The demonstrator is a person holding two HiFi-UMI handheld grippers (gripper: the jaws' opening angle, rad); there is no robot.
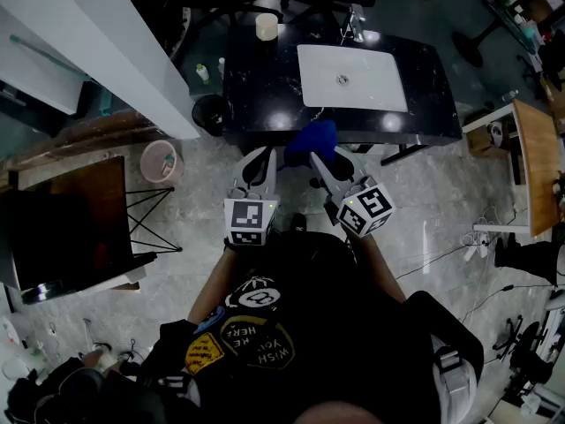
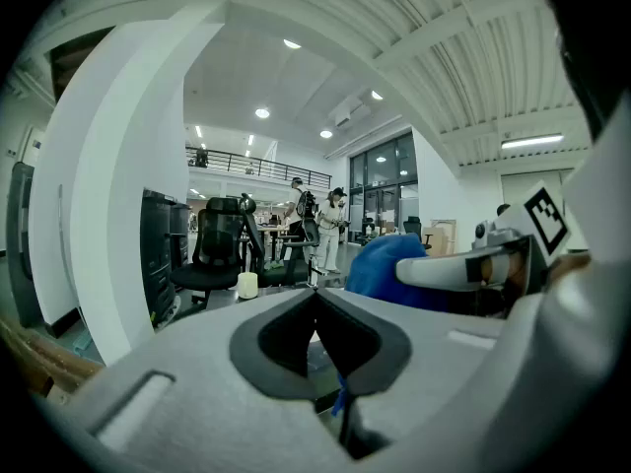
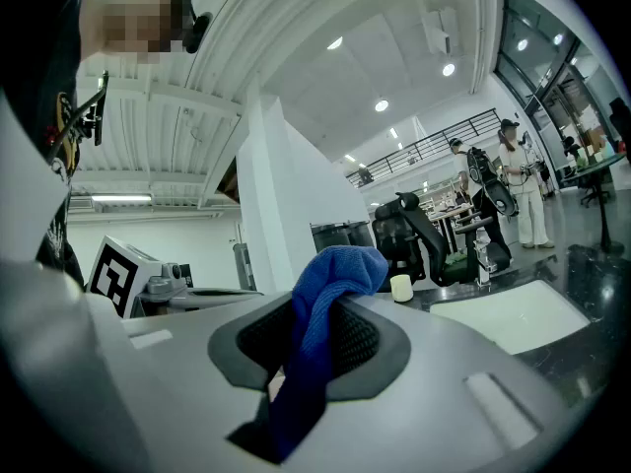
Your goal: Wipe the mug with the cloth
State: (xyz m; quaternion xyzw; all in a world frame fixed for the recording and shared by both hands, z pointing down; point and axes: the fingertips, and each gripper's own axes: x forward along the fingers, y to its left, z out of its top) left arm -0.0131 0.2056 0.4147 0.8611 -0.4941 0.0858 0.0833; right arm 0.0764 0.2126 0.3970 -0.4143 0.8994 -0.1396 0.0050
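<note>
Cream mug (image 1: 266, 26): stands at the far edge of the black bench (image 1: 265, 95), left of the white mat (image 1: 351, 78). It is well apart from the left tongs (image 1: 256, 159) and right tongs (image 1: 322, 162), and nothing holds it.

Hazards, as judged:
- Mug pushed over, or off the far edge. Cause: it looks light and stands unsteadied, so a wipe from one side alone would shove it rather than rub it. The left tongs would have to release and take hold of it first.
- Cloth (image 1: 311, 140) slipping free. Cause: only a fold is pinched and the rest is loose bulk, so drag against the mug wall could pull it out.
- Hard tips striking the mug. Cause: if the loose cloth shifts aside on contact, bare tips could meet the mug.

Left tongs: clenched, tips meeting, nothing gripped. A thin blue strand (image 2: 340, 399) shows low in the gap, and I cannot tell what it is. They are held at the near side of the bench, over the floor, pointing toward the mug.

Right tongs: clenched on the blue cloth. The cloth bunches up past the tips and a tail hangs down between the pads. They are just right of the left tongs, at the near edge of the bench.
</note>
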